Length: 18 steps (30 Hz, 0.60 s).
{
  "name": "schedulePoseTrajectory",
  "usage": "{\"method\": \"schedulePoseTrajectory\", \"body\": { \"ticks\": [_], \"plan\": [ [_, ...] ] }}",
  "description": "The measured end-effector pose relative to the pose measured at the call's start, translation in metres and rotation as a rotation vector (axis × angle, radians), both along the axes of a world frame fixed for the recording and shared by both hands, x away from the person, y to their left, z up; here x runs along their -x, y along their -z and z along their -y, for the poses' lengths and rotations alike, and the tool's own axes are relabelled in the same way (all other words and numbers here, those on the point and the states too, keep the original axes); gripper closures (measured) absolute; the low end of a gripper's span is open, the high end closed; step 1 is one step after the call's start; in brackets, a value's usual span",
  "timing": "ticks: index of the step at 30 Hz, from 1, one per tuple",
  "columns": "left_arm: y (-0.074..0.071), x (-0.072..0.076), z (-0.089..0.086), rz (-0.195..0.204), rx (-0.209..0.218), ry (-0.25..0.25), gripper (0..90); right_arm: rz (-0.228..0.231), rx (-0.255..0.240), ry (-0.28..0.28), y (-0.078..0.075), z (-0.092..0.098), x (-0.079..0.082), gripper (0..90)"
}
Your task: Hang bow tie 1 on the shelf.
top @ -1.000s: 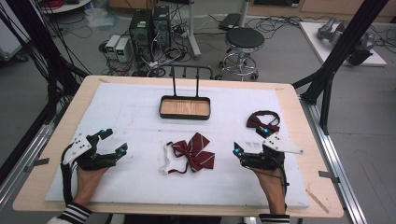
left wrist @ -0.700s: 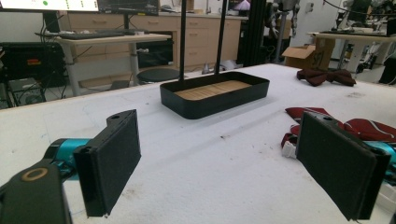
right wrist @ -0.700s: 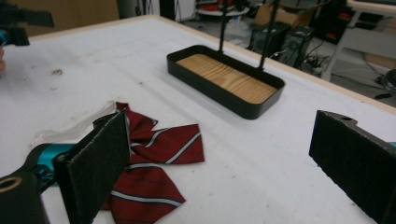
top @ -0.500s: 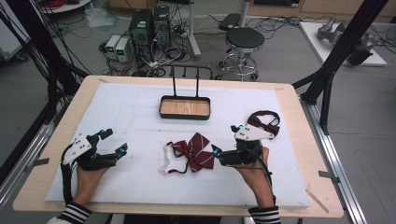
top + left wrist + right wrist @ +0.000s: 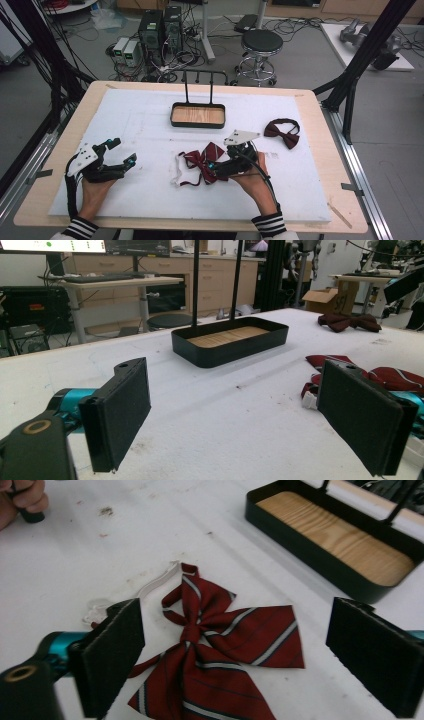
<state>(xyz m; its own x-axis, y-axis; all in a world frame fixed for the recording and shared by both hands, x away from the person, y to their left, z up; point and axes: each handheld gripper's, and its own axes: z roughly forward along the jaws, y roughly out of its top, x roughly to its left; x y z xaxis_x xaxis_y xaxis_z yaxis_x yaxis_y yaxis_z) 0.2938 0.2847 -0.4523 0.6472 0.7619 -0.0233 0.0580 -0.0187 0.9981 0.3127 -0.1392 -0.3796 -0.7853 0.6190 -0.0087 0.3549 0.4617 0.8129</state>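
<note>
right claw (image 5: 214,169) hovering right over the striped bow tie (image 5: 220,650) mid-desk, jaws wide but just been closing a bit, nothing gripped yet, left claw (image 5: 120,155) wide apart over bare desk (image 5: 150,120), tray (image 5: 198,115) behind

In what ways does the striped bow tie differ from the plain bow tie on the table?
The striped bow tie has pale stripes on dark red cloth; the plain bow tie is one dark red colour. The striped bow tie looks larger, with long spread tails, while the plain bow tie is compact. The striped bow tie lies between the open jaws of the right gripper; the plain bow tie lies apart, farther right. Both rest flat on the white mat.
</note>
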Motion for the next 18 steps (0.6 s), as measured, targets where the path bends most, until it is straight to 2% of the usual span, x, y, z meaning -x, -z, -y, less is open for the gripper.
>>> {"method": "schedulePoseTrajectory", "body": {
  "ticks": [1,8,13,18],
  "plan": [
    [0.000,0.000,0.000,0.000,0.000,0.000,14.3,-0.007,0.007,-0.010,0.001,-0.002,-0.001,14.8],
    [0.000,0.000,0.000,0.001,-0.001,-0.001,14.3,-0.053,0.052,-0.044,0.008,-0.019,-0.007,16.3],
    [0.000,0.000,0.000,0.000,0.002,-0.001,14.3,-0.101,0.106,-0.049,0.015,-0.029,-0.011,18.3],
    [0.000,0.000,0.000,-0.001,0.002,-0.002,14.3,-0.150,0.140,-0.059,0.022,-0.036,-0.016,21.6]
  ]
}}
